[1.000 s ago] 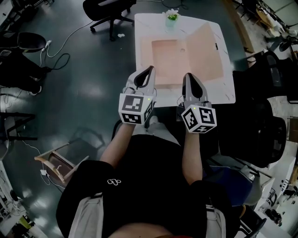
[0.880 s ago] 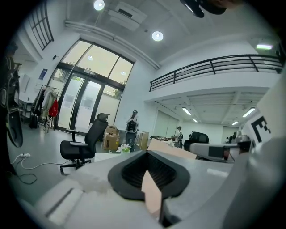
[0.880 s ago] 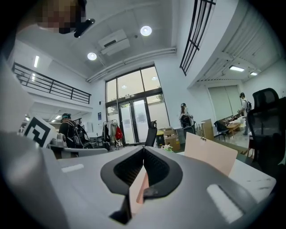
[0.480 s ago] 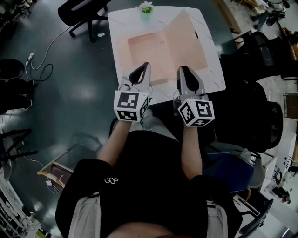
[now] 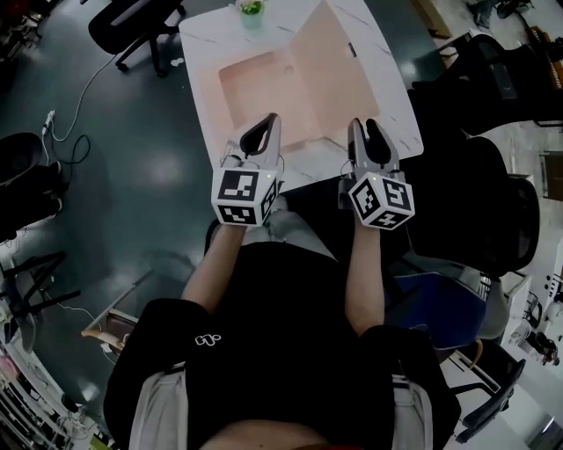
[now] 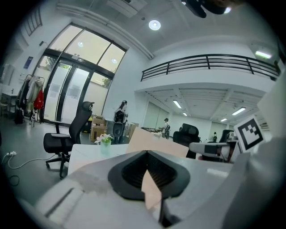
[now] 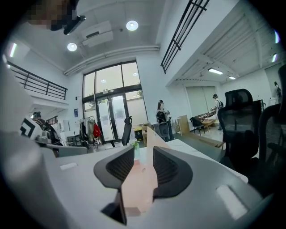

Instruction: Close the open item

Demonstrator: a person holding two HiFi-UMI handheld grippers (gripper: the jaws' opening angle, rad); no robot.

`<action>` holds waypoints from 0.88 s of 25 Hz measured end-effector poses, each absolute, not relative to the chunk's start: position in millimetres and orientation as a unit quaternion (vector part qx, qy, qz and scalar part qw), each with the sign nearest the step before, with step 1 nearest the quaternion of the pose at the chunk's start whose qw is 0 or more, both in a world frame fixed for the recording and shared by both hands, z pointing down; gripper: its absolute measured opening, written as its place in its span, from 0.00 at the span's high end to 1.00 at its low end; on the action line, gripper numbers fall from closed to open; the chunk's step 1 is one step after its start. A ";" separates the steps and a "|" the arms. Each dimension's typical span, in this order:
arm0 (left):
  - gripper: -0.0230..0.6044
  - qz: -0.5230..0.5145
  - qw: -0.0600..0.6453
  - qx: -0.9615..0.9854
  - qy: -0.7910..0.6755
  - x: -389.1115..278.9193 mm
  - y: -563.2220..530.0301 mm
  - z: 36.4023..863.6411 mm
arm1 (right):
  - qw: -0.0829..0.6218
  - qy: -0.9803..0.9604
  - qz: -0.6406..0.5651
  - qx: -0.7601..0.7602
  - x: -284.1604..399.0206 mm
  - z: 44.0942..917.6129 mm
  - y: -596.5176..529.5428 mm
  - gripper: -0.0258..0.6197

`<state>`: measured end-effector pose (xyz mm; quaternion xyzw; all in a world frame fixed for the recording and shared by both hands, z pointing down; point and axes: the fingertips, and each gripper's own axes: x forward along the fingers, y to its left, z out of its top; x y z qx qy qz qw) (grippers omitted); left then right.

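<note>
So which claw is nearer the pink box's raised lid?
Right. The right claw, jaws just opening with nothing between them, is at the raised lid's near corner; the left claw is shut, by the box base's front edge, farther off.

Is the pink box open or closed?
Open. The pink box shows its inside, and its lid stands raised at the right.

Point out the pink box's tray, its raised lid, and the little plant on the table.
pink box tray [image 5: 259, 88]: head view, on its inner floor.
raised lid [image 5: 339, 77]: head view, middle of its inner face.
plant [image 5: 252, 7]: head view, on its leaves.
</note>
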<state>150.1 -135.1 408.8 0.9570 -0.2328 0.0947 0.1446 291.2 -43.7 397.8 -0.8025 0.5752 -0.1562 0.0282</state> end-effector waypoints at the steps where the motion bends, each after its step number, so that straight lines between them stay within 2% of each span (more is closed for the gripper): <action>1: 0.96 0.098 0.144 0.957 -0.232 152.4 -134.1 410.3 | 0.028 0.570 -0.160 -0.806 297.3 400.8 -41.2 0.75; 16: 0.96 0.151 0.150 0.951 -0.223 176.3 -137.4 442.9 | 0.031 0.546 -0.196 -0.814 344.8 439.6 -43.9 0.75; 22: 0.96 0.169 0.155 0.948 -0.220 184.1 -136.3 455.4 | 0.027 0.560 -0.198 -0.804 347.9 446.2 -56.8 0.79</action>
